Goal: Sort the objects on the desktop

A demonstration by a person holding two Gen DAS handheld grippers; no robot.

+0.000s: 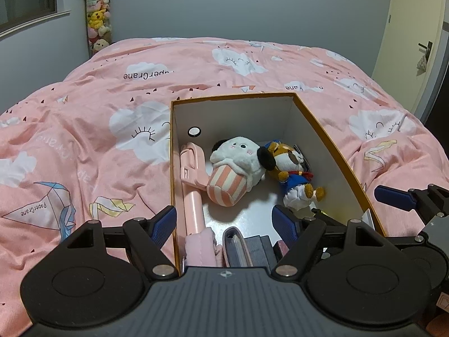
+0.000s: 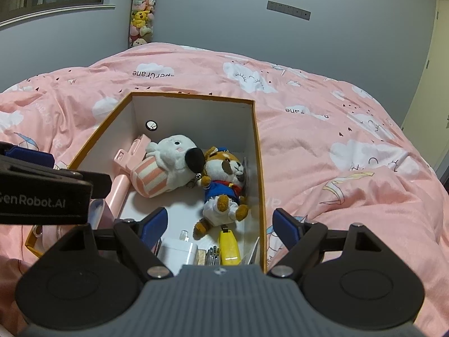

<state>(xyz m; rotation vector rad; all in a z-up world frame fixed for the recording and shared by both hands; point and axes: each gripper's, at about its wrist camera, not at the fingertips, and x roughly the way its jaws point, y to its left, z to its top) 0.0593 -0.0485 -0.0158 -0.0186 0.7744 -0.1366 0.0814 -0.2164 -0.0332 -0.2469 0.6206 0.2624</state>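
Both claws hover open and empty over the near end of the box (image 1: 331, 140) on the bed (image 1: 84, 146). Left claw (image 1: 224, 224) points along the box's long axis; the striped plush (image 1: 235, 168) lies straight ahead, mid-box, touching the bear plush (image 2: 224, 185), which sits just beyond the right claw (image 2: 219, 224), likely the nearer pick.

open box (image 2: 259, 168) on the bed, holding a white plush (image 2: 171, 165), brown dog plush (image 2: 224, 185), pink handle (image 1: 192, 185), white charger (image 2: 178, 252) and yellow stapler (image 2: 228, 245).
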